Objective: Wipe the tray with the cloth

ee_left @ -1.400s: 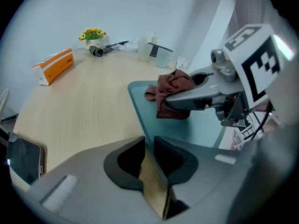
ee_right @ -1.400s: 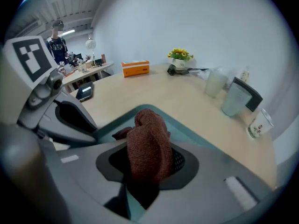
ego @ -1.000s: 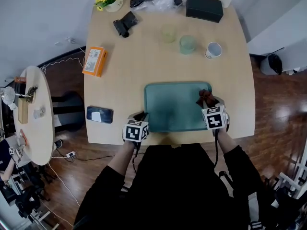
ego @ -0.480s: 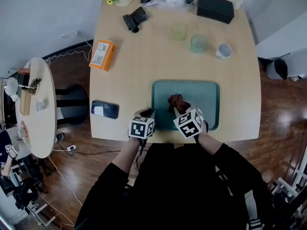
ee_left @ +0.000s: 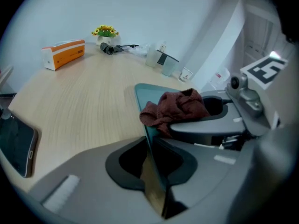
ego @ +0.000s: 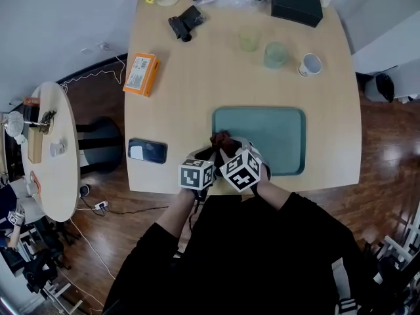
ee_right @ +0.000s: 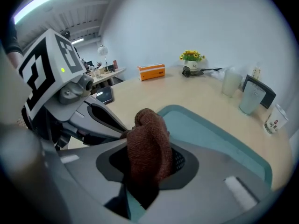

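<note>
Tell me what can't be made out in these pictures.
- Head view: most of the cloth, behind the right tool.
- Right gripper view: tray surface under the cloth, covered by it.
- Head view: print on the orange box, too small.

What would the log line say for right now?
left gripper: just closed further, pinching tray rim | right gripper: grips cloth at tray's left end | step: wiping tray

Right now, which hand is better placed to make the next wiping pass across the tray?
Right. The right gripper holds the cloth at the tray's near-left corner; the left gripper, jaws just closed further, clamps its rim.
</note>
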Motion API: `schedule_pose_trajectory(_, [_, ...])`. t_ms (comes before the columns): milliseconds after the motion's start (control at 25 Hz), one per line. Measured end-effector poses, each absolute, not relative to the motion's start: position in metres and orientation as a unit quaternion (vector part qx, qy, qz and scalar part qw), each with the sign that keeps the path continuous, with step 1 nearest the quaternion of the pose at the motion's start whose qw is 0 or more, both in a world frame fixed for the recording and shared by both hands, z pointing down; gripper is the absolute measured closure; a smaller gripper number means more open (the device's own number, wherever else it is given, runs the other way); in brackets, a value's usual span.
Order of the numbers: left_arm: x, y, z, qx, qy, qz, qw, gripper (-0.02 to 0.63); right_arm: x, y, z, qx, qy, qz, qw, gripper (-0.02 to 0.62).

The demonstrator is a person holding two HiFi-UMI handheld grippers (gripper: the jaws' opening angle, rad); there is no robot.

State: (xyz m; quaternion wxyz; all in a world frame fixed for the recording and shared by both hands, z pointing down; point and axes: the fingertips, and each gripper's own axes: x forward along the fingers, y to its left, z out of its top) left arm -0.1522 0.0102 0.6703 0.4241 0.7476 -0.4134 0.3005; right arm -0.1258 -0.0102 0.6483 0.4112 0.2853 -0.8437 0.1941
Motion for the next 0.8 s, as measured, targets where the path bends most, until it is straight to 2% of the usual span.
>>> schedule_pose_trajectory(200, [-0.155, 0.011, 0.672, 0.745, -0.414, 0.31, 0.421, 0.581, -0.071, 0.0, 0.646, 0.315, -0.829, 0.192, 0.421, 0.468])
schedule_pose_trajectory(560, [-0.155, 0.01, 0.671, 0.735, -0.431, 0.309, 0.422, 0.584, 0.134, 0.011, 0.649, 0.448, -0.738, 0.245, 0.441, 0.468])
schedule_pose_trajectory(800, [-0.153, 0.011, 0.669, 0.733, -0.432, 0.313, 0.423, 0.584, 0.148, 0.014, 0.648, 0.448, -0.74, 0.259, 0.43, 0.468])
